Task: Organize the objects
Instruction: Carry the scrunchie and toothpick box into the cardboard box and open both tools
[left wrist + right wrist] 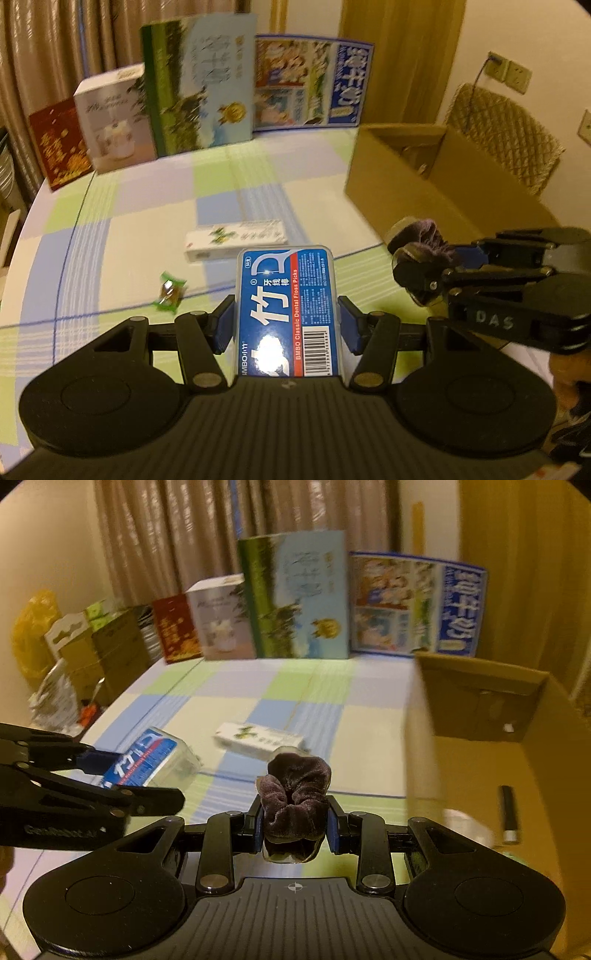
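Jaws are clamped: a blue floss-pick box [288,314] is held by the left gripper [287,325], a purple scrunchie [294,797] by the right gripper [295,829], above open checked tablecloth [147,206] beside the cardboard box [424,184] rim.

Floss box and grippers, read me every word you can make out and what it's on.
"BMBO Classic Dental Floss Picks": floss box, held in the left gripper
"DAS": right gripper
"GenRobot.ai", faint: left gripper, right wrist view
Barcode digits, fine print, back boxes: too blurred.
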The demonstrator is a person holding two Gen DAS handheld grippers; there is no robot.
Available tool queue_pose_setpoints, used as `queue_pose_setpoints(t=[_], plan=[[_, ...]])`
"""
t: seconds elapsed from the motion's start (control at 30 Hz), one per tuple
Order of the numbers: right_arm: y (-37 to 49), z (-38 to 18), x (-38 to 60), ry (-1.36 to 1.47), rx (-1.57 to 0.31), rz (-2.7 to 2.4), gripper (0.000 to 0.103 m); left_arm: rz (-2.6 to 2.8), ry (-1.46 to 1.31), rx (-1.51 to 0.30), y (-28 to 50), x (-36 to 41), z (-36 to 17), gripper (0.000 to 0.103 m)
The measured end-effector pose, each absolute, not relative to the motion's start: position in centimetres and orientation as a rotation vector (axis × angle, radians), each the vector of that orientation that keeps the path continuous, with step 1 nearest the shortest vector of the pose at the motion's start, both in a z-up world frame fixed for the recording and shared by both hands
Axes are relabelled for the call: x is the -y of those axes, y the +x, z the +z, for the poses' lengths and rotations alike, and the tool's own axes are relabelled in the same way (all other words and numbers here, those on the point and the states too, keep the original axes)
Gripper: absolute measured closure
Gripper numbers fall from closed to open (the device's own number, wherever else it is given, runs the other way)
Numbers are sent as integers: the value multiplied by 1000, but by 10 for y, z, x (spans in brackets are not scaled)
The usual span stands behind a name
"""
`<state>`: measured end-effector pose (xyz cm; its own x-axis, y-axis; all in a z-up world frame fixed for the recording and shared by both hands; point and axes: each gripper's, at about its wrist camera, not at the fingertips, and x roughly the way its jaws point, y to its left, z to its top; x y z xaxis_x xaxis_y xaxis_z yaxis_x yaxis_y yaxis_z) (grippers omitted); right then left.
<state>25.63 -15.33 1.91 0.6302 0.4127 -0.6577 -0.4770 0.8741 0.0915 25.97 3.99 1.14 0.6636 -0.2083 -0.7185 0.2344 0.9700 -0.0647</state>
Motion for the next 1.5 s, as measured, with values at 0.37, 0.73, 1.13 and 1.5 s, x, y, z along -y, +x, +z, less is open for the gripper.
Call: queue_pose_setpoints(t=[0.37,0.73,1.13,1.5], plan=[[244,42,226,7,-622,282,74,-363,8,-746,266,22,36,51],[250,38,284,44,-647,118,74,-487,26,-735,276,96,39,51],[252,28,346,166,-670,13,74,-539,34,-741,295,141,30,51],[258,27,353,215,-682,0,74,-497,-21,-732,323,150,20,27]])
